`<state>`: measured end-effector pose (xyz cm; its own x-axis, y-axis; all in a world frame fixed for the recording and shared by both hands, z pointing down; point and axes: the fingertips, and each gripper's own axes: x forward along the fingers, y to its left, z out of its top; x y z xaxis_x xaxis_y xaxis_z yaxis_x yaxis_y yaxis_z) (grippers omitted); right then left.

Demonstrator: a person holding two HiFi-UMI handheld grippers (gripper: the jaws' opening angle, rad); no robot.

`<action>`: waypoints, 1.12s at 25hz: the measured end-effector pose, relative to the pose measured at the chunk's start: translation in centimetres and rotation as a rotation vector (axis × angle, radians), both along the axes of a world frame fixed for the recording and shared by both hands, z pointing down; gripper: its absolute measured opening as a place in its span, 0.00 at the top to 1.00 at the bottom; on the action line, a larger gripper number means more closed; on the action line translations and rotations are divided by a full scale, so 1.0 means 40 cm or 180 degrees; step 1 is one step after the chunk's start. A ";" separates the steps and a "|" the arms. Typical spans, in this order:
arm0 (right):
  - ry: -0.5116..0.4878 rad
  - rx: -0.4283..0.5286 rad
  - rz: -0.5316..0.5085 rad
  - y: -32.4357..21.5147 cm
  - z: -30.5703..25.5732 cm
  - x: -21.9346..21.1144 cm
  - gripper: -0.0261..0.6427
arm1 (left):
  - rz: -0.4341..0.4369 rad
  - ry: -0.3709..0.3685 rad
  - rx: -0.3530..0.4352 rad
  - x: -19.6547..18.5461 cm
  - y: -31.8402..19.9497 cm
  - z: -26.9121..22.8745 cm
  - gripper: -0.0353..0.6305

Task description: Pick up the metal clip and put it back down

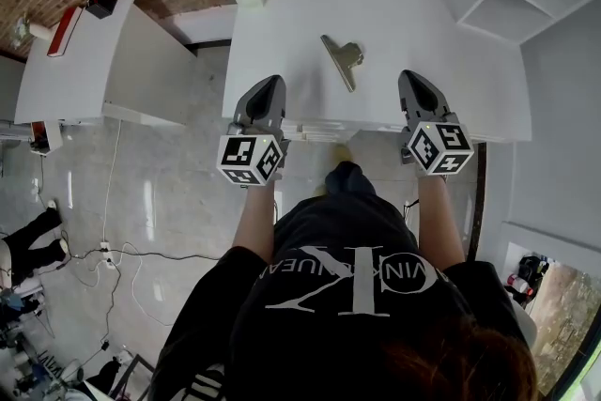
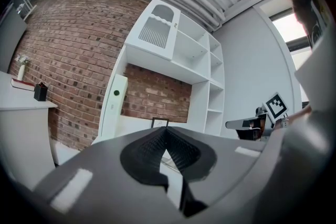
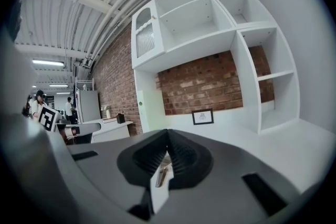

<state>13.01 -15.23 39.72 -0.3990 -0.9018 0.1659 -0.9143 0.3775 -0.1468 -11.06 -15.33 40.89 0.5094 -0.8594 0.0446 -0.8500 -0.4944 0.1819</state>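
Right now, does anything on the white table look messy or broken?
Nothing stands out. The metal clip lies flat on the white table, a bit slanted, touched by nothing. The left tool and right tool are shut and empty by the near edge, one on each side.

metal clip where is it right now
In the head view the metal clip lies on the white table, just ahead of and between the left gripper and right gripper, touched by neither.
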 end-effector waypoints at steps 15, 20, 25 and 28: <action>0.0063 0.0073 0.0068 0.040 -0.015 -0.004 0.94 | 0.0012 0.0024 0.0003 -0.009 0.032 -0.003 0.93; 0.0068 0.0070 0.0069 0.044 -0.013 -0.010 0.94 | 0.0005 0.0020 -0.0005 -0.017 0.039 -0.002 0.93; 0.0089 0.0080 0.0052 0.046 -0.017 -0.015 0.94 | 0.0006 0.0020 -0.0010 -0.018 0.041 -0.001 0.93; 0.0100 0.0082 0.0053 0.052 -0.017 -0.013 0.94 | 0.0015 0.0021 -0.0008 -0.014 0.045 0.000 0.93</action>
